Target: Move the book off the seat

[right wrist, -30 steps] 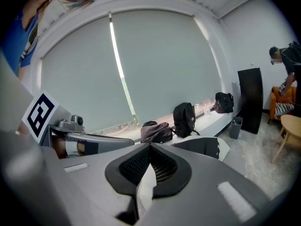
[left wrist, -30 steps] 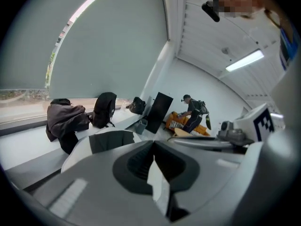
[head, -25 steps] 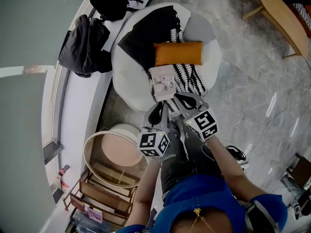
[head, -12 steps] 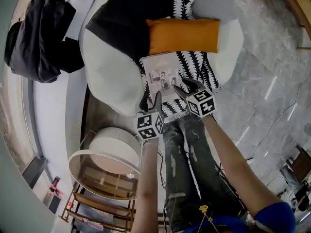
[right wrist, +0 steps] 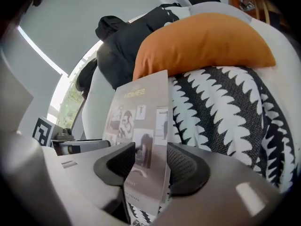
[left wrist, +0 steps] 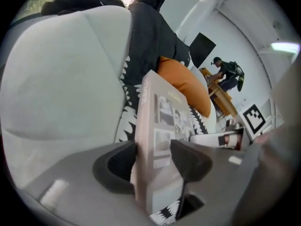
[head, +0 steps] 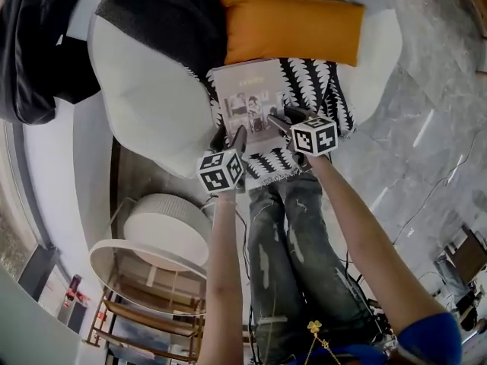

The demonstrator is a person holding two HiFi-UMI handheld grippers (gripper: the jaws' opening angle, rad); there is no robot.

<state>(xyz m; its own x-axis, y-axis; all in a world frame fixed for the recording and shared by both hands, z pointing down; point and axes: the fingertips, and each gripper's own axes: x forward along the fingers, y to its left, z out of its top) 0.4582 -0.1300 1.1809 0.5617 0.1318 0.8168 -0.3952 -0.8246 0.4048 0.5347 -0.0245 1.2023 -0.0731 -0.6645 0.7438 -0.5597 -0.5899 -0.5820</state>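
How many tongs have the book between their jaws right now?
2: the left tongs straddle the book at its near-left edge, the right tongs at its near-right edge. Both pairs of jaws are opening, not yet gripping.

The book [head: 245,103] lies on a patterned throw [head: 323,90] over the white seat [head: 144,105], beside an orange cushion [head: 293,27]

Soft daylight, fisheye-warped edges, blurred near foreground.

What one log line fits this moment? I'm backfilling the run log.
left gripper: jaws opening around book | right gripper: jaws opening around book | book: on seat, not lifted
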